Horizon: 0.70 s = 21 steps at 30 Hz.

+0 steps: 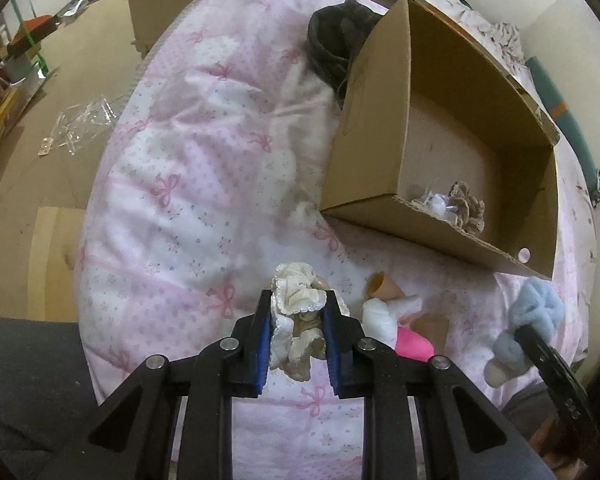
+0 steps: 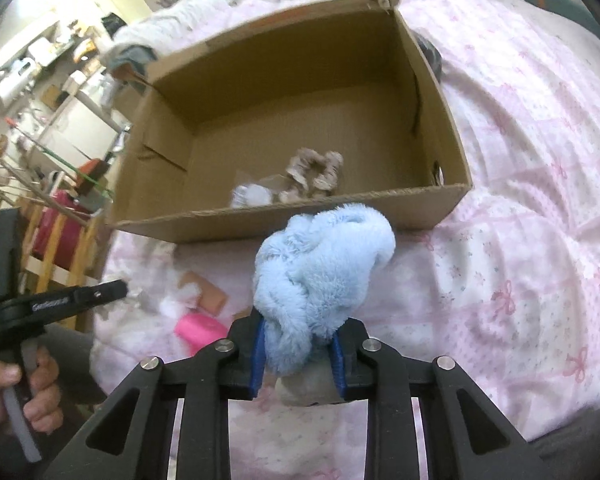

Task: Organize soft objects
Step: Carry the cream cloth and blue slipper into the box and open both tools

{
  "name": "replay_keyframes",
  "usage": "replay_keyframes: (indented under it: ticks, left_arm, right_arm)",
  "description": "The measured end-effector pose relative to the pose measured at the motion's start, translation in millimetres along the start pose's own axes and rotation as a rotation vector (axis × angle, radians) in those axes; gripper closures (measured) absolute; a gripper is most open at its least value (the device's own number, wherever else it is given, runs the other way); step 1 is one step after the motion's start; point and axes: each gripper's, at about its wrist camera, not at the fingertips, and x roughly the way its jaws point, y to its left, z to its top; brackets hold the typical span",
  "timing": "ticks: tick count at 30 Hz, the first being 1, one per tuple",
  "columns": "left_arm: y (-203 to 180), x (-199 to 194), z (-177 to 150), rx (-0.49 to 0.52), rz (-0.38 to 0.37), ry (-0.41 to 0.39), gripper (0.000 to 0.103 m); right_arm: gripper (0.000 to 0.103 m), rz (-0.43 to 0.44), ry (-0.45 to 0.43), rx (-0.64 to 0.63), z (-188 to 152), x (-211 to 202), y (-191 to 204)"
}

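My left gripper (image 1: pixel 298 308) is clamped on a cream frilly scrunchie (image 1: pixel 298 300), which bunches up between the blue pads above the pink bow-print quilt (image 1: pixel 172 184). My right gripper (image 2: pixel 298 344) is clamped on a fluffy light-blue scrunchie (image 2: pixel 324 264), held just in front of the near wall of the cardboard box (image 2: pixel 284 220), which sits open on the quilt. In the left wrist view the blue scrunchie shows at the right edge, well apart from the cream one.

Inside the box, near its front wall, lie a beige patterned scrunchie (image 2: pixel 316 172) and a small white item (image 2: pixel 252 194) just beside it; I cannot tell what the white item is.

On the quilt between my grippers and the box lie a pink item (image 1: pixel 414 346), a peach-coloured tube-like piece (image 1: pixel 382 286) and a white soft piece (image 1: pixel 378 318), close together. A dark garment (image 1: pixel 336 44) lies against the box's far left side.
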Motion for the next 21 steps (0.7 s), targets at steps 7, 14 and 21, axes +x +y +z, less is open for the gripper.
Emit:
replay_keyframes:
  ticks: [7, 14, 21]
  left_arm:
    - [-9.3, -0.5, -8.0, 0.008, 0.039, -0.009, 0.082]
    - [-11.1, 4.5, -9.7, -0.001, 0.053, -0.012, 0.082]
    - [-12.2, 4.8, -11.1, 0.006, 0.051, -0.015, 0.082]
  right_arm:
    - [0.075, 0.045, -0.017, 0.029, -9.8, -13.7, 2.9]
    - [0.075, 0.096, -0.062, 0.036, -13.7, -25.6, 8.1]
    - [0.075, 0.115, -0.085, 0.090, -11.5, -30.5, -2.6]
